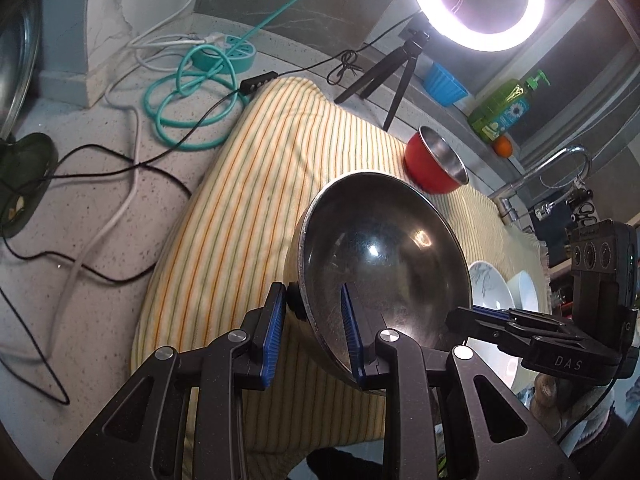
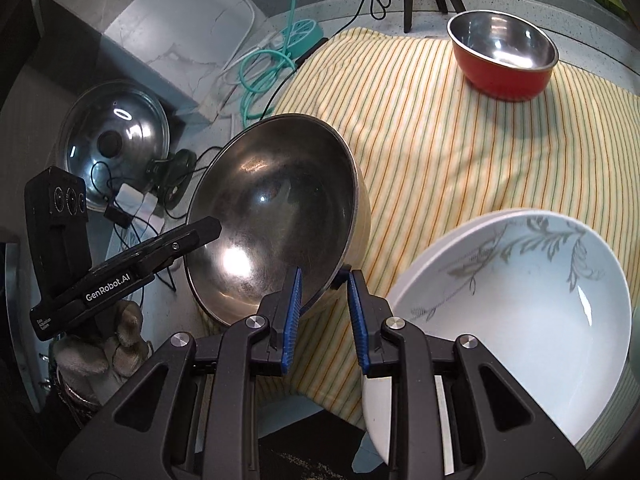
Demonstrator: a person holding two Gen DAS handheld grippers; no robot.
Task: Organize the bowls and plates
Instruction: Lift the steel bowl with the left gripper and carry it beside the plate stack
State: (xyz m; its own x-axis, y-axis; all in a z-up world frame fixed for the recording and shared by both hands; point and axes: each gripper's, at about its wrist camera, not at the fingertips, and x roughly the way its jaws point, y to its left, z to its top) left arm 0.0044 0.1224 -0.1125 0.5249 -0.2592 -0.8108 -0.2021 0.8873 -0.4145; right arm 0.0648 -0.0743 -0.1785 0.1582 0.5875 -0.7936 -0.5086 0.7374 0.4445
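Steel bowl (image 1: 384,256): one, tilted, lifted above striped cloth (image 1: 256,184).
Red bowl (image 2: 505,56): one, on cloth's far part.
White dishes (image 2: 520,312): two, stacked.
Left gripper (image 1: 316,328): pinches steel bowl's rim.
Right gripper (image 2: 325,312): pinches the opposite rim.
Left view only: ring light (image 1: 478,0).
Right view only: pot lid (image 2: 116,144), gloved hand (image 2: 100,344).

The left gripper (image 1: 316,332) clamps the rim of a steel bowl (image 1: 380,256) above the striped cloth (image 1: 260,184). A red bowl (image 1: 434,166) sits beyond.
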